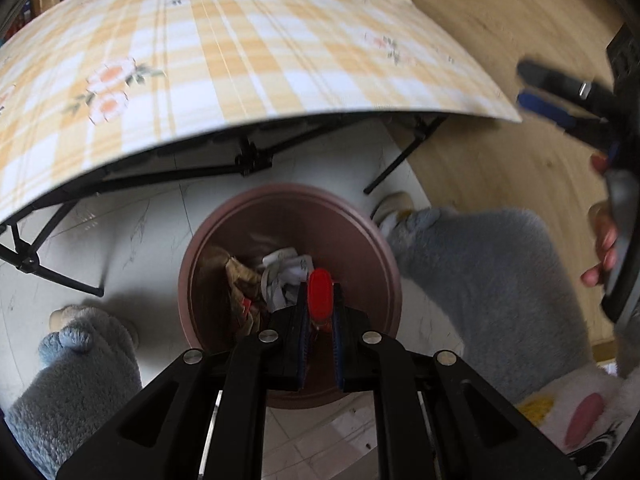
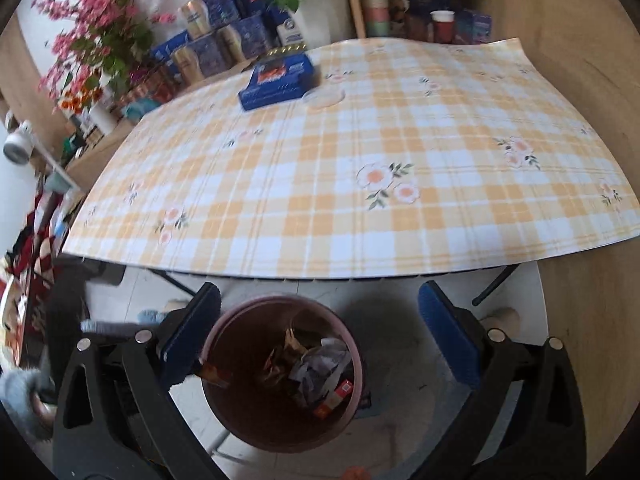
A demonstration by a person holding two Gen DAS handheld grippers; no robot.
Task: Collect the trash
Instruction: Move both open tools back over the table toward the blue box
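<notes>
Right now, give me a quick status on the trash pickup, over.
Left tongs shut on red cap, over trash bin. Right tongs open, empty, above the bin. Nothing blocking the drop.

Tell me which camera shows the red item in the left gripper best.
The left wrist view: the red item sits close and centred, pinched in the left gripper above the brown bin. The right wrist view shows the bin but nothing clearly of the red item.

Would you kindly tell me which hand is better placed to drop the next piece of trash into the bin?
Left: the left gripper holds a red piece above the brown bin; the right gripper is open and empty.
</notes>
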